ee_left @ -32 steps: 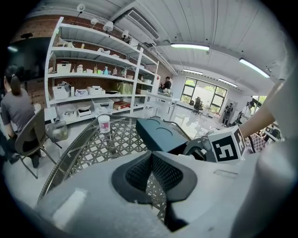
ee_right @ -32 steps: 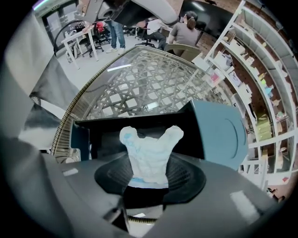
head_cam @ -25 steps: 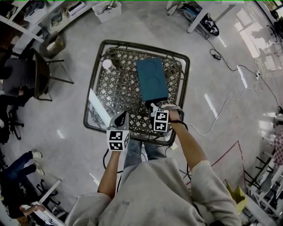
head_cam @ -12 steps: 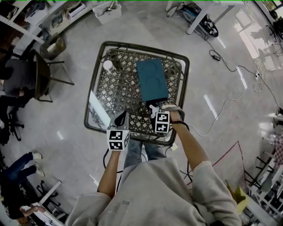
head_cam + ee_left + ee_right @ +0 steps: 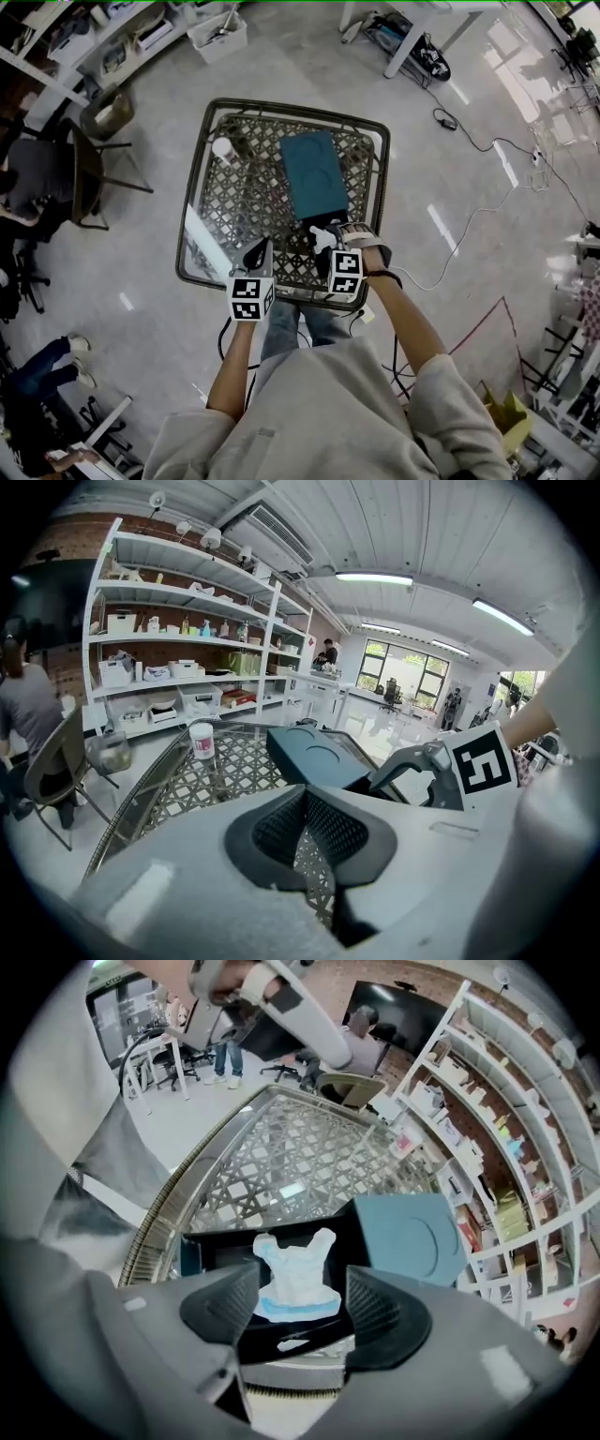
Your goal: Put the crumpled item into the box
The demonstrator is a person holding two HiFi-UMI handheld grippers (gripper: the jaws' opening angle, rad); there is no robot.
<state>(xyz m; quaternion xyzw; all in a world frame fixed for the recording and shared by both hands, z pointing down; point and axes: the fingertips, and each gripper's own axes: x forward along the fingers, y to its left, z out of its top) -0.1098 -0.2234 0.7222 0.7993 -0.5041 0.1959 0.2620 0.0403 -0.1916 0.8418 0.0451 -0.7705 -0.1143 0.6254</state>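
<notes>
The crumpled white-and-blue item (image 5: 292, 1274) lies inside the open black box (image 5: 223, 1246), which stands near the table's front edge beside its teal lid (image 5: 408, 1232). My right gripper (image 5: 300, 1299) is open just in front of the box; its pads flank the item without touching it. In the head view the right gripper (image 5: 328, 246) is at the box's near side and the lid (image 5: 314, 173) lies beyond it. My left gripper (image 5: 255, 255) hovers left of the box over the front edge, jaws shut with nothing between them (image 5: 305, 808).
The lattice glass table (image 5: 234, 202) has a metal rim. A small white jar (image 5: 222, 147) stands at its far left corner. A chair (image 5: 89, 155) and shelving are to the left; cables (image 5: 469, 122) trail over the floor to the right.
My right gripper's jaws have spread and it has drawn back toward the table's front edge, leaving the crumpled item in the box. The left gripper has barely moved.
</notes>
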